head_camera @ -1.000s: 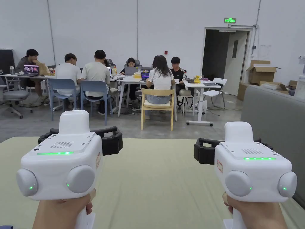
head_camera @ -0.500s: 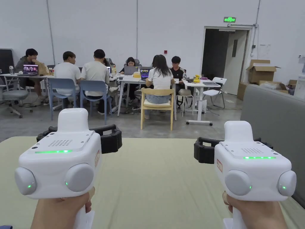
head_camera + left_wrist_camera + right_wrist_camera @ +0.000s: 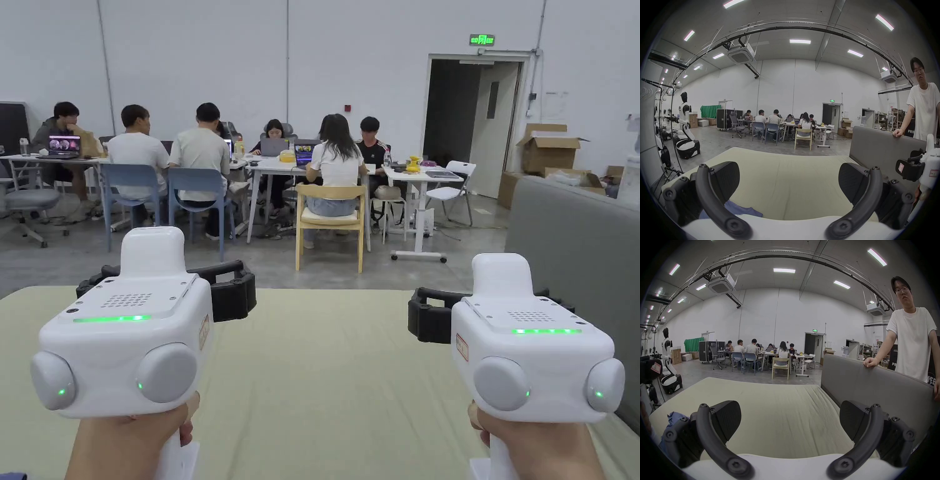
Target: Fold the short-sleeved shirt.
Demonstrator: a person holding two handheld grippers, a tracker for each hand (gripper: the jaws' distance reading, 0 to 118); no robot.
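You hold the left gripper [image 3: 788, 181] and right gripper [image 3: 790, 420] wide open and empty over the bed [image 3: 337, 369]. Folding has not begun, I think. Next, reach down to the blue shirt [image 3: 737, 210] and grab it.

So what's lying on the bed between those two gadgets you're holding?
Nothing: in the head view, bare green sheet lies between the left hand-held gripper and the right hand-held gripper.
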